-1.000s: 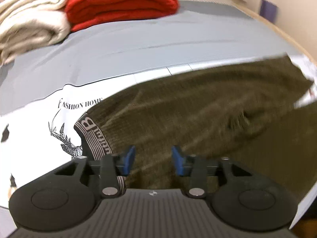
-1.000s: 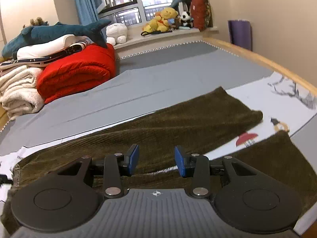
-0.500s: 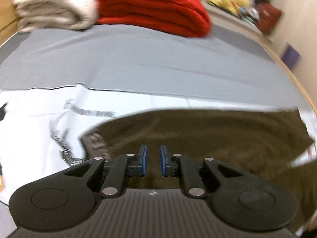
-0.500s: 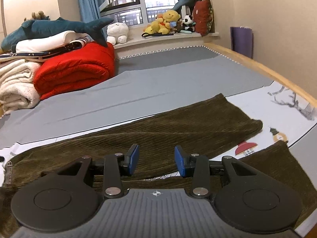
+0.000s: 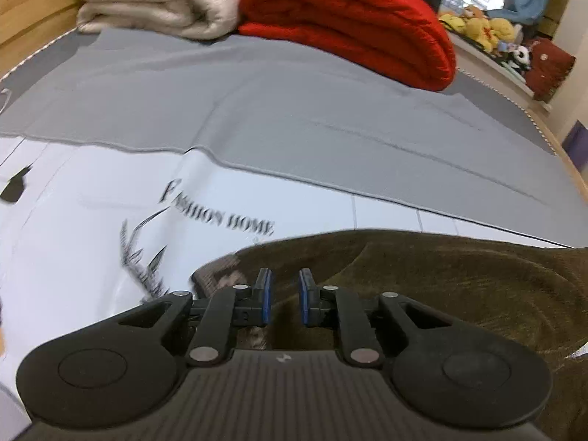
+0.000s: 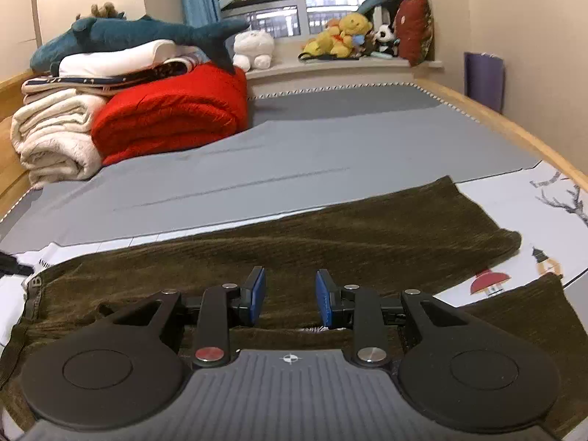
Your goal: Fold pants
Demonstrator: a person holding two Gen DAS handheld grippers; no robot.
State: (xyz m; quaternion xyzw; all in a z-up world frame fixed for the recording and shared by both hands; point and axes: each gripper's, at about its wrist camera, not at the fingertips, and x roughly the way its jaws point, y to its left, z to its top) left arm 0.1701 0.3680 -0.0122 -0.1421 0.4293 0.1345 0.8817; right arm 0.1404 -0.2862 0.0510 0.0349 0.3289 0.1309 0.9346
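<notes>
Dark olive corduroy pants [image 6: 330, 235] lie spread across the bed, legs running to the right, waistband at the left. In the left wrist view the pants [image 5: 441, 286] fill the lower right, and the waistband [image 5: 217, 275] sits just left of my left gripper [image 5: 284, 296]. The left jaws are narrowed with a small gap over the waist fabric; whether cloth is pinched between them is not clear. My right gripper [image 6: 288, 299] is open over the crotch area between the two legs, holding nothing.
A grey sheet [image 6: 312, 154] covers the far half of the bed, a white printed sheet [image 5: 92, 220] the near half. Folded cream blankets [image 6: 55, 136] and a red quilt [image 6: 172, 117] stack at the back left. A wooden bed rail [image 6: 514, 136] runs along the right.
My left gripper narrowed from wide open and swung left toward the waistband. The right gripper stayed open and shifted only slightly over the pants.
</notes>
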